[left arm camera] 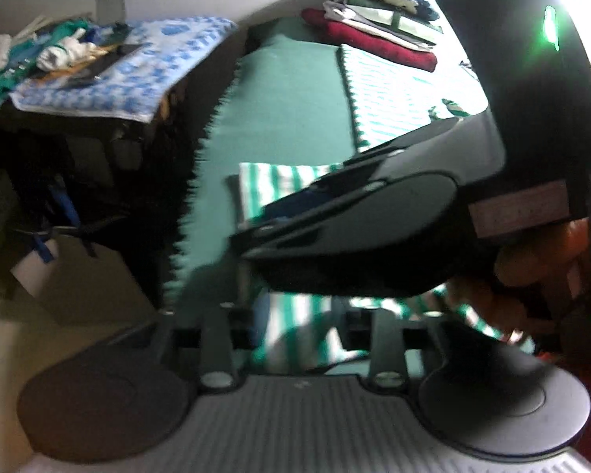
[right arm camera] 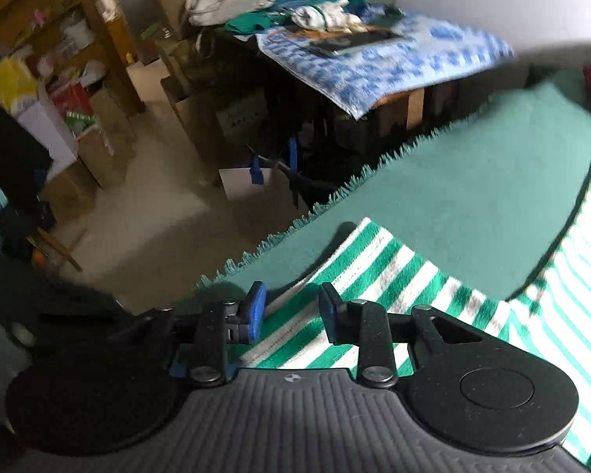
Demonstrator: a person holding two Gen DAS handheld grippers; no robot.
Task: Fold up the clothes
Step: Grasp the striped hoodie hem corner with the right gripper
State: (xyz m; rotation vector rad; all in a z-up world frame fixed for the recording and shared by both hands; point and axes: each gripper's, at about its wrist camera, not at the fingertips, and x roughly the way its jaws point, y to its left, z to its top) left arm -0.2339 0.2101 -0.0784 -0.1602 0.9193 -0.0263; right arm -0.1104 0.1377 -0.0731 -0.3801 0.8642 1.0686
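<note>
**Striped garment: soft, light, to be taken at its hems**

Location. The striped garment (right arm camera: 374,276) lies flat on the green cover (right arm camera: 472,181), which spreads over what I take to be a bed. In my right wrist view one striped panel runs from the tongs toward 1 o'clock, and the wider body fills the frame from 3 to 5 o'clock. In my left wrist view a striped fold shows at centre, partly hidden by my other tool.

Tongs. My right tongs (right arm camera: 291,311) stand released: both blue pads are apart, low over the striped panel near its edge, with cloth seen between and below them but not pinched. My left tongs (left arm camera: 295,335) are blurred and shadowed; striped cloth shows between the arms, yet I cannot tell whether the pads press on it.

Handling, as judged. The cloth looks like thin knit: light, limp, no stiffness to hold a shape. It will sag and drag on the fringed cover rather than slide cleanly. Nothing fragile. A grip in mid-panel would bunch it; I would take hold at a hem or corner, one in each tongs, and keep the edge taut between them.

Surroundings. A pile (left arm camera: 378,27) of folded clothes sits at 1 o'clock in the left view, well apart. A cluttered desk (right arm camera: 374,59) stands at 12 o'clock in the right view.
</note>
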